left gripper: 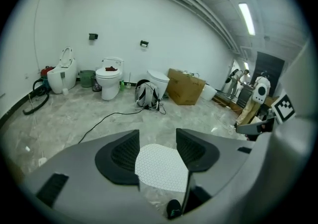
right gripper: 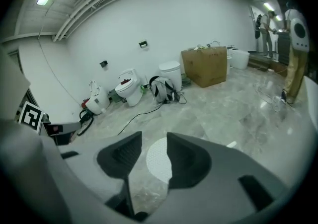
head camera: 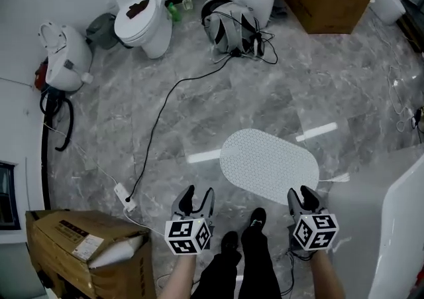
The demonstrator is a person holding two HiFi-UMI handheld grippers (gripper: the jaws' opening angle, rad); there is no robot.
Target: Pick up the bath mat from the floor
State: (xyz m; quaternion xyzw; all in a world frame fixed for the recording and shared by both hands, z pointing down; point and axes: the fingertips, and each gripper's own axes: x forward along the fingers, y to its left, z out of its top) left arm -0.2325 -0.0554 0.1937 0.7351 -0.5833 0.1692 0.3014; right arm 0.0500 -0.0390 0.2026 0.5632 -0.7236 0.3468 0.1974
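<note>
The tool [left gripper: 158, 137], jaws apart, frames the bath mat [left gripper: 161, 169].

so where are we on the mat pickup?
Done: nothing yet. The bath mat lies flat on the floor. In hand: the left gripper and right gripper hang by its near edge, jaws open and empty, with the mat showing beyond each gap. Left: get onto an edge, close, lift.
</note>
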